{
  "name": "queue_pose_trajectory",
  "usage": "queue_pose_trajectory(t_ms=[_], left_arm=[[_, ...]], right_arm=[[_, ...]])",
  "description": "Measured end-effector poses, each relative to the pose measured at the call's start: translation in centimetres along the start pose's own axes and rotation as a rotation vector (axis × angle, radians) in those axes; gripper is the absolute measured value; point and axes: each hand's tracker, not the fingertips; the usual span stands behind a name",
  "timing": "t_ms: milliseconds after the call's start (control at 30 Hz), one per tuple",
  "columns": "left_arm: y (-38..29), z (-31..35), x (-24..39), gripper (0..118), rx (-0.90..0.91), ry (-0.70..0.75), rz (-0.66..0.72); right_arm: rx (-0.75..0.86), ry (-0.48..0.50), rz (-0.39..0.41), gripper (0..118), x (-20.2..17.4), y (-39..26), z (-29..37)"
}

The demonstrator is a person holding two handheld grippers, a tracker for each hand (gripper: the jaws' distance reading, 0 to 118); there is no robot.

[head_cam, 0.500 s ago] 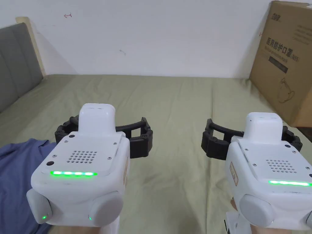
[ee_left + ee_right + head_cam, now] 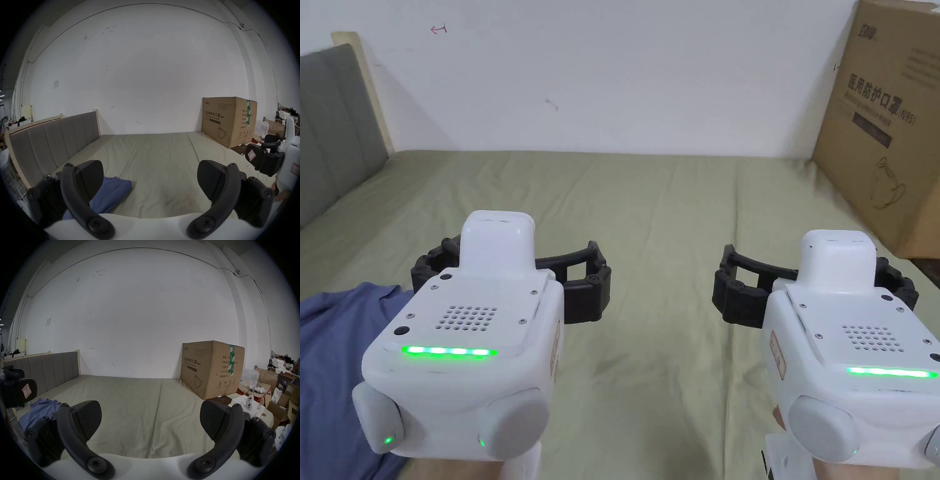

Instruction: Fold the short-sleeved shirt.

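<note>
Head view, change: against the picture half a second back, almost nothing differs; both tools sit a touch lower in frame, which may be the camera alone. I judge the folding not yet begun.
Head view, grippers: left hand-held gripper [image 2: 512, 281] and right hand-held gripper [image 2: 815, 290] hover side by side over the bed [image 2: 650, 206], jaws spread wide, holding nothing.
Head view, shirt: the blue shirt [image 2: 334, 362] lies crumpled at the near left of the bed, apart from both.
Left gripper view: left hand-held gripper [image 2: 150, 181] gapes empty; shirt [image 2: 112, 193] lies just beyond its left jaw.
Right gripper view: right hand-held gripper [image 2: 151, 420] wide open, empty; shirt [image 2: 40, 410] far to the left.
Container: cardboard box [image 2: 211, 368] stands closed at the far right; contents hidden.
</note>
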Motion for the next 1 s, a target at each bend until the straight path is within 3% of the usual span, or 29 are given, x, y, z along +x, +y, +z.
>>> queue_pose_trajectory(t_ms=[1000], left_arm=[[-0.55, -0.07, 0.15, 116, -0.011, -0.003, -0.016]], right_arm=[[-0.020, -0.008, 0.005, 118, 0.00, -0.67, -0.25]])
